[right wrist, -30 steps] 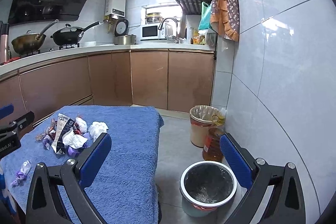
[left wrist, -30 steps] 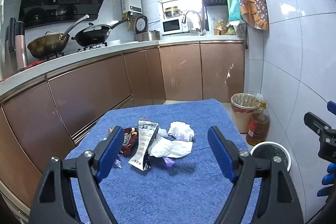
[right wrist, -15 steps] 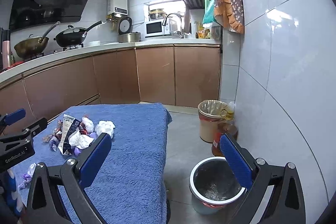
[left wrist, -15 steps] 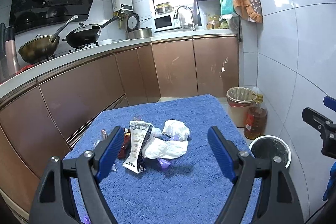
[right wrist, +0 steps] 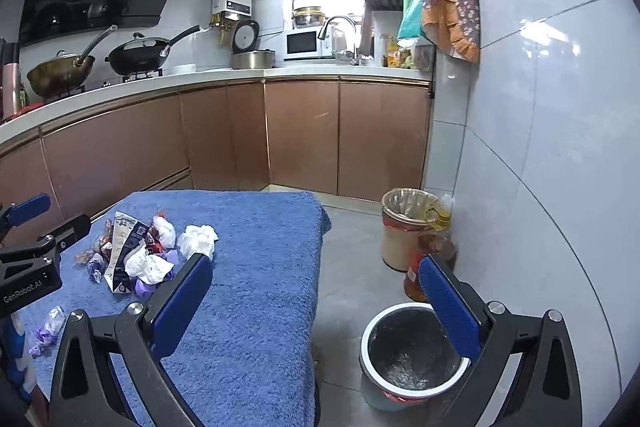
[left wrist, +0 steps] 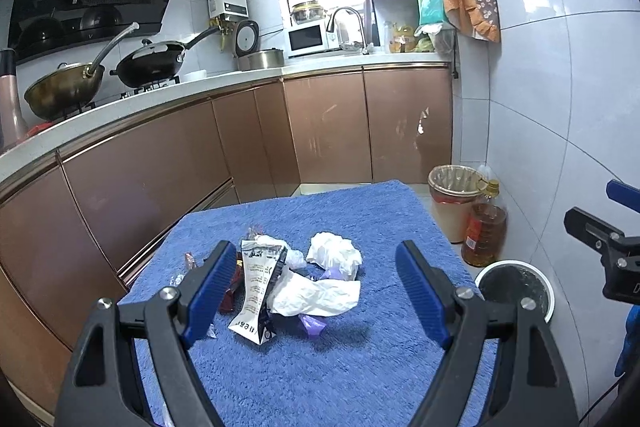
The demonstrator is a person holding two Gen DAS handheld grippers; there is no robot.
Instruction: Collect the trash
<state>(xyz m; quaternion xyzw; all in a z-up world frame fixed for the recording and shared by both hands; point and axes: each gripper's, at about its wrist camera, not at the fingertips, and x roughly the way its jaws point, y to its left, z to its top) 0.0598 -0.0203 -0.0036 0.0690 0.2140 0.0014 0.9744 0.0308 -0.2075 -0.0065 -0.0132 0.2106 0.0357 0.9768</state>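
- Blue terry cloth (left wrist: 360, 367) over a small table, strewn at centre with litter: crumpled white tissue (left wrist: 334, 257), flat white paper (left wrist: 316, 293), silver snack packet (left wrist: 260, 287), purple wrappers (left wrist: 312, 325), red wrappers half hidden behind the near finger.
- Seen from the right wrist camera, same trash pile (right wrist: 140, 251) at 9 o'clock, plus one stray purple wrapper (right wrist: 50, 325) at 8 o'clock near the cloth's edge.
- Left gripper (left wrist: 316, 287) spread wide, gripping nothing, poised short of the pile with the litter framed between its blue pads.
- Right gripper (right wrist: 316, 303) likewise wide apart and empty, aimed past the table edge toward the floor.
- Collection judged barely begun: every visible scrap on the cloth, none lifted.
- White-rimmed bin (right wrist: 412, 347) on the floor at 5 o'clock of the right view, dark liner inside, only faint glints at the bottom; contents impossible to make out.
- Second bin (right wrist: 408, 227) with clear liner by the wall at 3 o'clock; inside not visible.
- Oil bottle (left wrist: 484, 227) touching that bin, amber liquid inside, full to about the shoulder.
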